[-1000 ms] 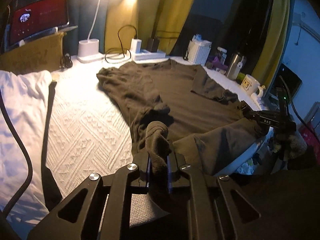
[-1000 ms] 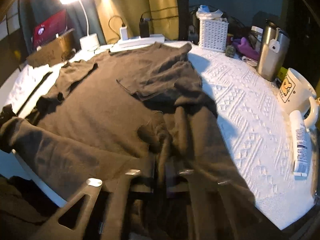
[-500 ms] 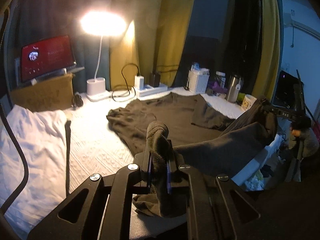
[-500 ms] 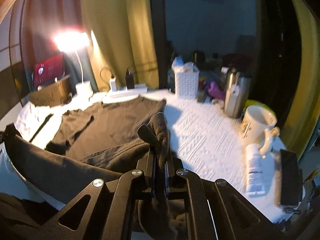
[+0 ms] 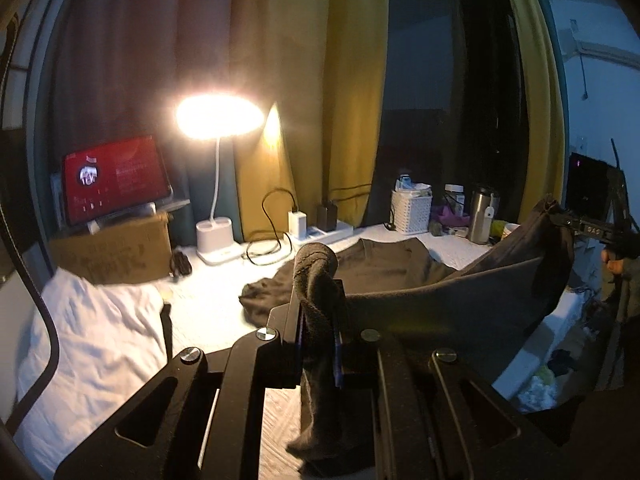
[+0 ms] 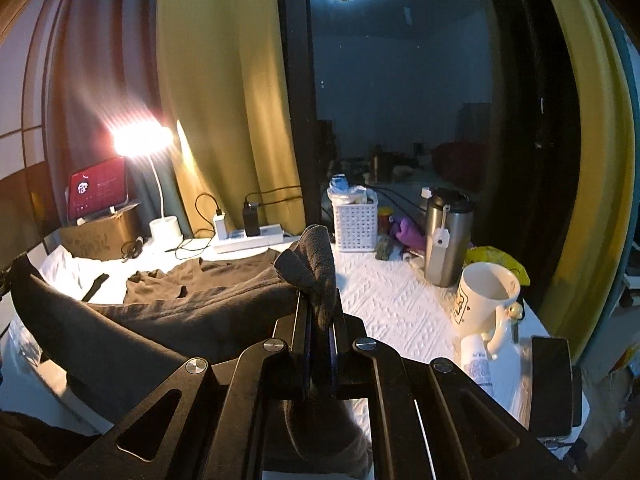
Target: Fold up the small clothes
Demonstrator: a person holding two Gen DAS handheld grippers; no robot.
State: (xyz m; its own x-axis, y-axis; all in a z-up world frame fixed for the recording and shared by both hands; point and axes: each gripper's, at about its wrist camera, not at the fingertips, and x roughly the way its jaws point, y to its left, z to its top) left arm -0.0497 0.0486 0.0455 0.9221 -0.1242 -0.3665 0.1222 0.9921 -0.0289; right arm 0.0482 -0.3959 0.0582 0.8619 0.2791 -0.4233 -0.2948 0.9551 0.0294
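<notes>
Pinching raised shirt point(image 5: 460, 300) hem, left gripper point(image 5: 318, 312), right gripper point(image 6: 318, 312), arms seemingly level

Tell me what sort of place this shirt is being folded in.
Probably a bedroom or small living room at night. The dark shirt lies on a white quilted cover, with a lit desk lamp, yellow curtains and a mug nearby.
</notes>
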